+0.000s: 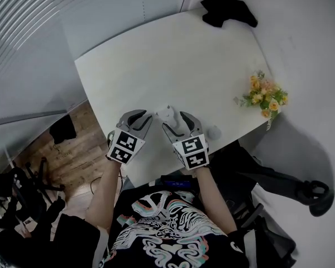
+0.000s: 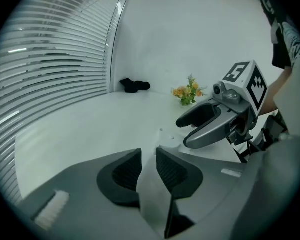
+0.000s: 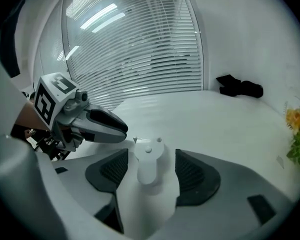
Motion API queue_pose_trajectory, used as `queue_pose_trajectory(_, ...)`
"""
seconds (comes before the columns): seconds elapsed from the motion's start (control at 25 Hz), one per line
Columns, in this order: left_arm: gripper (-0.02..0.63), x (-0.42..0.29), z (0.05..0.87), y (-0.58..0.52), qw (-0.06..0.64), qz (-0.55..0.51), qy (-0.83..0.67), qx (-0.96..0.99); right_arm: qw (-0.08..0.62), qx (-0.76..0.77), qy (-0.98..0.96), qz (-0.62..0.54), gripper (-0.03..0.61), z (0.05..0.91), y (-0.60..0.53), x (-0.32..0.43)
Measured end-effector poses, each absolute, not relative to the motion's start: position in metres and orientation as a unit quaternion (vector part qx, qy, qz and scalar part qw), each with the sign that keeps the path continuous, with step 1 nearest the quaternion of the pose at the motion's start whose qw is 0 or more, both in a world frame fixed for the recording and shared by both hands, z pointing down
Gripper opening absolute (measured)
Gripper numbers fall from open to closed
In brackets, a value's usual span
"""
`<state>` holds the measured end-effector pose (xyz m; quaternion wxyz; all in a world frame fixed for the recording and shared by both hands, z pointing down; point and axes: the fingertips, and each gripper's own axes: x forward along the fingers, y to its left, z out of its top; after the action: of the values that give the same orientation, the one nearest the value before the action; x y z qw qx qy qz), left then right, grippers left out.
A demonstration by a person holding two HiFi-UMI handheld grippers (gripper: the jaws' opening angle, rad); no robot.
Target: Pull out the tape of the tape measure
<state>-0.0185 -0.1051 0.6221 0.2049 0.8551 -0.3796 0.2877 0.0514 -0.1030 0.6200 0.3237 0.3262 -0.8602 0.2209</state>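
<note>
The largest thing before us is the table [image 1: 156, 60], a smooth, matt white slab with rounded corners. Slatted blinds [image 3: 140, 49] stand beyond its far side. A crumpled black cloth [image 1: 229, 10] lies at the far corner, and a small bunch of yellow and orange flowers [image 1: 265, 96] with green leaves sits at the right edge.

Near the front edge we hold both grippers side by side, pointing slantwise down at the tabletop. Their shells are smooth grey plastic with curved, beak-like fingers. Each carries a white cube [image 1: 125, 146] printed with black square markers. The pads [image 3: 191, 173] are dark and finely ribbed.

The left gripper [image 2: 148, 156] has its jaws a narrow gap apart, and only plain white shows in that gap. The right gripper [image 3: 151, 156] has its jaws wide apart, one on each side of the tape measure [image 3: 148, 166], and neither pad touches it.

The tape measure rests on the table close to the front edge, just beside the left gripper's tips. It is small and all white, nearly the same shade as the tabletop. Its smooth plastic body is elongated and rounded at the near end. The top face shows a small round stud [image 3: 148, 150] and a tiny hole near the far end. A little pointed tab [image 3: 135, 140] sticks out at its far left corner.
</note>
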Motion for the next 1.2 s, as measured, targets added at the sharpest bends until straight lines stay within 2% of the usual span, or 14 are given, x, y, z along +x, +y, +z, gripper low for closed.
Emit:
queue_pose_trajectory(0.68, 0.094, -0.003, 0.632, -0.106, 0.171, 0.324, -0.325, 0.872, 0.38, 0.283, -0.862, 0.18, 0.287, 0.644, -0.109, 0.041)
queue_pose_trajectory(1.2, 0.094, -0.007, 0.632, -0.105, 0.179, 0.317, -0.343, 0.866, 0.374, 0.279, -0.872, 0.146, 0.278, 0.643, -0.112, 0.036)
